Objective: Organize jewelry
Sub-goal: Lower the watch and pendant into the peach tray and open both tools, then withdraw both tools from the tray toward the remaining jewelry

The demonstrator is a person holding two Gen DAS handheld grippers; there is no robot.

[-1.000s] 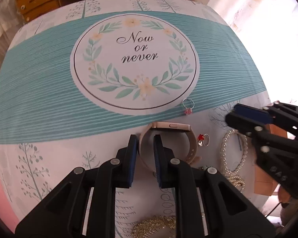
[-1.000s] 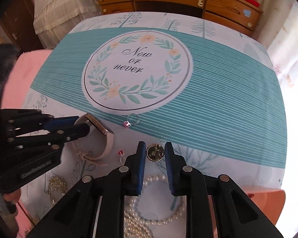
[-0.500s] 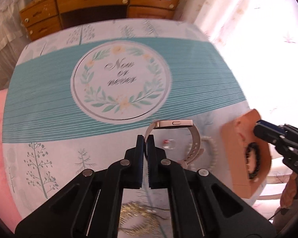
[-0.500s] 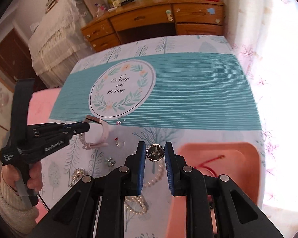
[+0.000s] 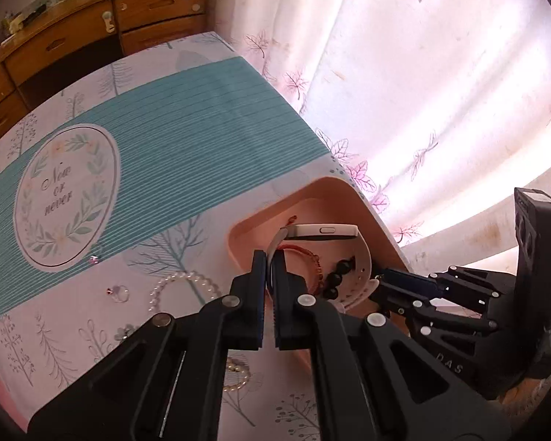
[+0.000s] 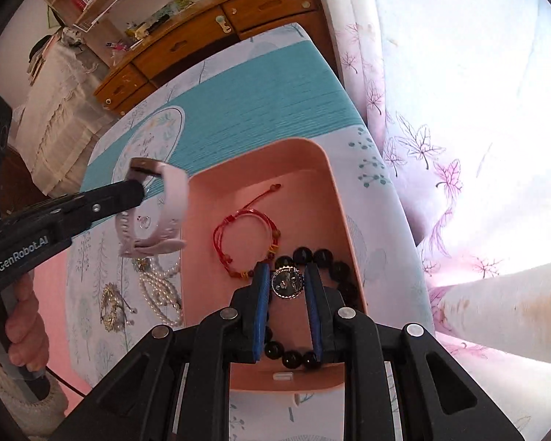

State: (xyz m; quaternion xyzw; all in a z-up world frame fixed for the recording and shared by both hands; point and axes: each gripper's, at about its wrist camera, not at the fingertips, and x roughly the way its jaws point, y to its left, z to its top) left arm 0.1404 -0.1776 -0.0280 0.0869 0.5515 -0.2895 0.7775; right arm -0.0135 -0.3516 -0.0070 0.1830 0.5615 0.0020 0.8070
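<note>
Over pink tray (image 6: 334, 198), left tool (image 5: 270, 257) pinches watch (image 5: 323, 230), right tool (image 6: 286, 275) brooch (image 6: 285, 282).

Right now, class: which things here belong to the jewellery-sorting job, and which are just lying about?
Part of the job:
- pink tray
- watch in left gripper
- round pendant in right gripper
- red cord bracelet, black bead bracelet
- pearl necklace, ring

Lying about:
- wooden dresser
- curtain

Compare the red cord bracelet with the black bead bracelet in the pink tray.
The red cord bracelet is a thin string loop with a few small beads; the black bead bracelet is a chain of chunky dark round beads. The red one lies fully in view; the black one is partly hidden behind the right gripper. Both rest inside the pink tray.
</note>
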